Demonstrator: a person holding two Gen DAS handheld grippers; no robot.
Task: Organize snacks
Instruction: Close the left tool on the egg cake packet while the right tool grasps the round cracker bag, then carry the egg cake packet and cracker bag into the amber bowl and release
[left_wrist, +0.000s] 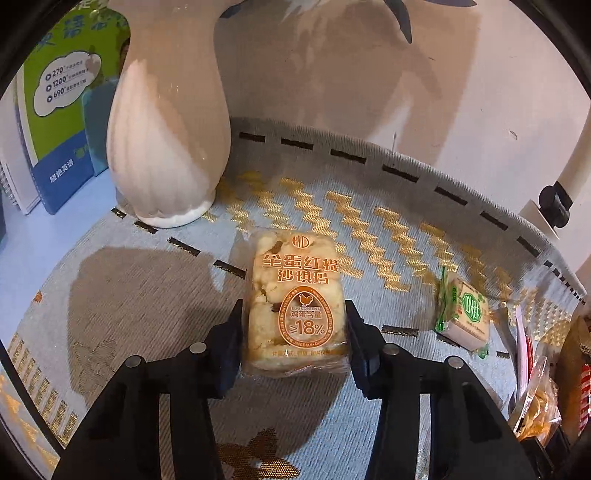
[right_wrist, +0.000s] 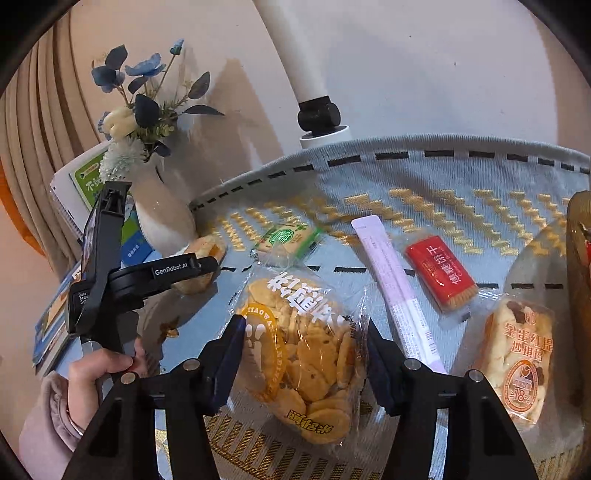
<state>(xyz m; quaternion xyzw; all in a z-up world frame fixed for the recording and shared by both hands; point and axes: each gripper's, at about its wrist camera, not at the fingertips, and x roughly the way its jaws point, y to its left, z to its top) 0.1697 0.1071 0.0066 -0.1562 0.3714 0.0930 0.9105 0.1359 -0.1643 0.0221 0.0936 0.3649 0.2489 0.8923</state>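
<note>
My left gripper (left_wrist: 293, 310) is shut on a clear-wrapped sachima cake pack (left_wrist: 291, 280) with orange print, its pads pressing both long sides as it lies on the blue-and-gold tablecloth (left_wrist: 369, 229). My right gripper (right_wrist: 304, 325) is shut on a clear bag of small round crackers (right_wrist: 306, 369), a pad against each side. Around that bag lie a green-printed small snack (right_wrist: 288, 236), a long pink stick sachet (right_wrist: 395, 288), a red biscuit pack (right_wrist: 441, 273) and a second sachima pack (right_wrist: 517, 354). The green snack (left_wrist: 465, 317) also lies right of my left gripper.
A white ribbed vase (left_wrist: 166, 147) with blue flowers stands at the back left, books (left_wrist: 59, 110) leaning behind it. A white pole with a black clamp (right_wrist: 317, 114) rises at the table's back edge. A hand (right_wrist: 99, 369) holds the other gripper. More packets (left_wrist: 546, 387) pile at the right.
</note>
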